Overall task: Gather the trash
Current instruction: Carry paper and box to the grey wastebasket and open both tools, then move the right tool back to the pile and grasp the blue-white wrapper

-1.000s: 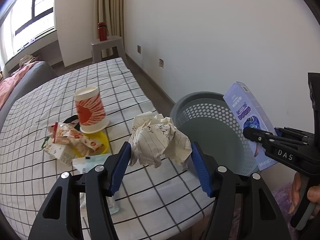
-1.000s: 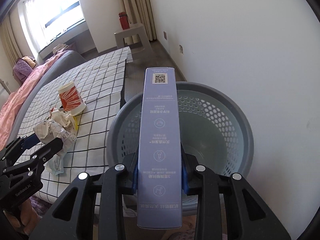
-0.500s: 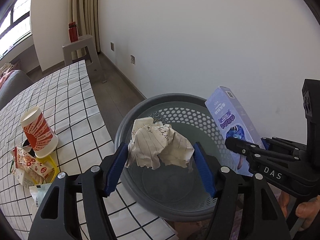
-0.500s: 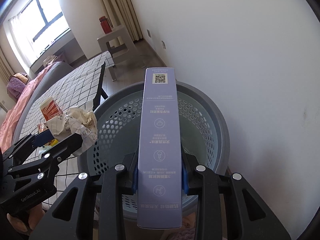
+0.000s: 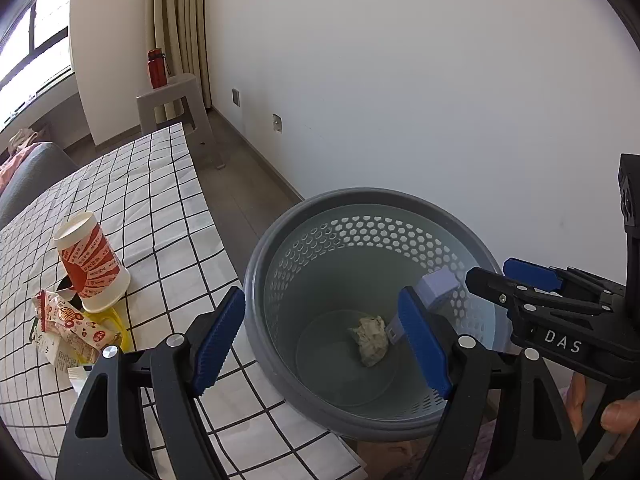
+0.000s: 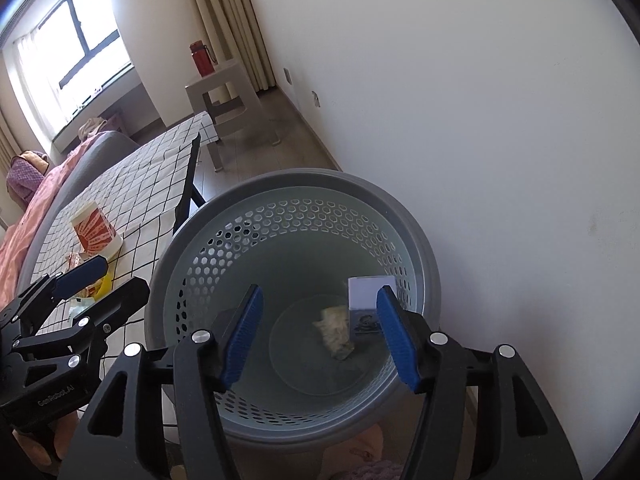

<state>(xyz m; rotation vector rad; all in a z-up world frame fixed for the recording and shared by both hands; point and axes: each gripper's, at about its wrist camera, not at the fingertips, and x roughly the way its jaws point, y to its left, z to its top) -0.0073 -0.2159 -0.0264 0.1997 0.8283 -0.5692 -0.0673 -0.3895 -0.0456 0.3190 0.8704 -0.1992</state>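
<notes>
Both grippers, left (image 5: 320, 340) and right (image 6: 318, 336), hung with fingers spread empty over the basket (image 6: 256, 188) holding crumpled paper (image 6: 334, 332) and box (image 6: 366, 304) (cup (image 5: 90, 266) and wrappers (image 5: 68, 328) waited at nine o'clock on the desk (image 5: 160, 200), likely next).

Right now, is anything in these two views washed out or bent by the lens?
Left wrist view: the window is blown out white and the room edges bow. Right wrist view: the window glares too; the basket floor lies in dim shade.
</notes>
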